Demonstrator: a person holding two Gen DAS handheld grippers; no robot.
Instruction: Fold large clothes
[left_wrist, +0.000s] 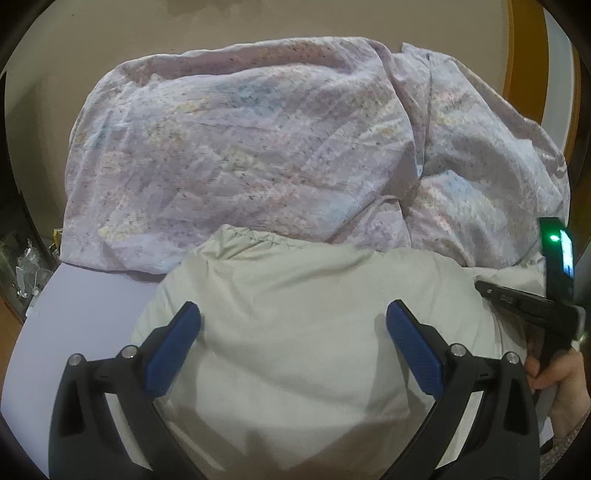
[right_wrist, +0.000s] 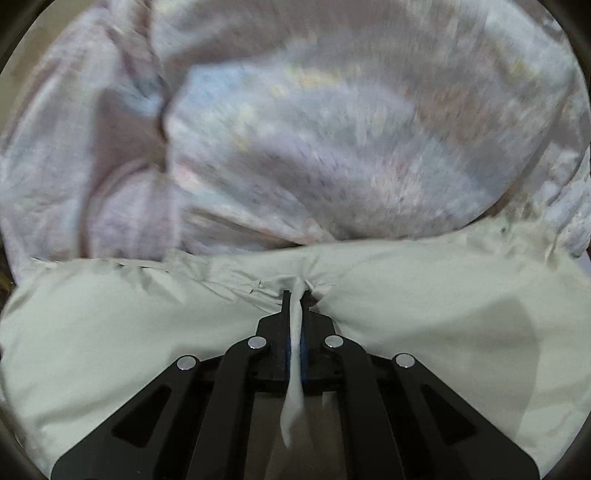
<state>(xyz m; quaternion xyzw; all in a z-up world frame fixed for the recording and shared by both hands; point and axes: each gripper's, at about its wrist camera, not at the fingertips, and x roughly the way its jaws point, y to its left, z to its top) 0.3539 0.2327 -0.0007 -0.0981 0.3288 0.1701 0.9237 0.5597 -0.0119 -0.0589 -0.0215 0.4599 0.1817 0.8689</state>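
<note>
A pale grey-white garment (left_wrist: 295, 314) lies spread on the bed in front of a crumpled lilac floral quilt (left_wrist: 240, 147). My left gripper (left_wrist: 293, 325) hovers over the garment with its blue pads wide apart and nothing between them. In the right wrist view the same garment (right_wrist: 443, 325) fills the lower half. My right gripper (right_wrist: 294, 299) is shut on a pinched fold of its gathered edge, and a strip of cloth runs back between the pads. The right gripper also shows at the right edge of the left wrist view, held by a hand (left_wrist: 561, 376).
The lilac floral quilt (right_wrist: 314, 129) is heaped behind the garment across the bed. A bare lavender sheet (left_wrist: 85, 314) shows at the left. Beyond the bed's left edge lie small clear items on the floor (left_wrist: 26, 266). A beige wall rises behind.
</note>
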